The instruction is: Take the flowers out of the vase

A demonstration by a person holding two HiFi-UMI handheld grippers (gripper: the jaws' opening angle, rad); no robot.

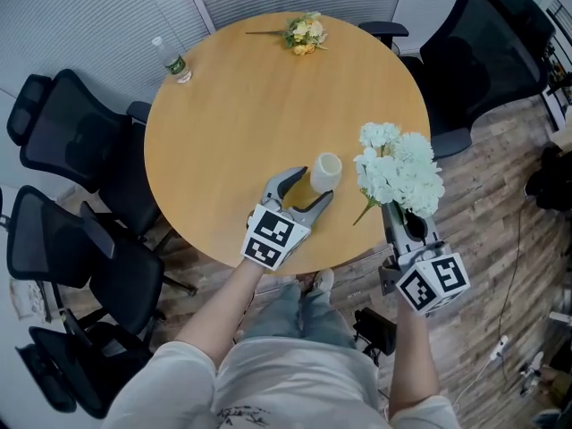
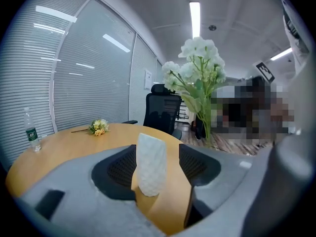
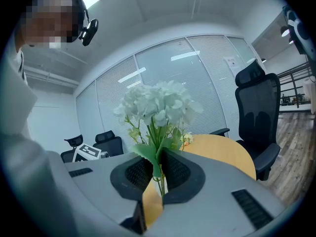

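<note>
A small white textured vase (image 1: 326, 170) stands empty near the front edge of the round wooden table (image 1: 241, 114). My left gripper (image 1: 315, 186) is open, and the vase (image 2: 150, 164) stands between its jaws with a gap on each side. A bunch of white flowers (image 1: 398, 172) with green stems is held off the table's right edge. My right gripper (image 1: 407, 223) is shut on those stems. In the right gripper view the stems (image 3: 159, 174) run down between the black pads (image 3: 177, 172) and the blooms (image 3: 158, 105) rise above them.
A small yellow bouquet (image 1: 304, 32) lies at the table's far edge. A water bottle (image 1: 174, 61) stands at the far left rim. Black office chairs (image 1: 71, 141) ring the table on the left, and more chairs (image 1: 483, 61) stand on the right.
</note>
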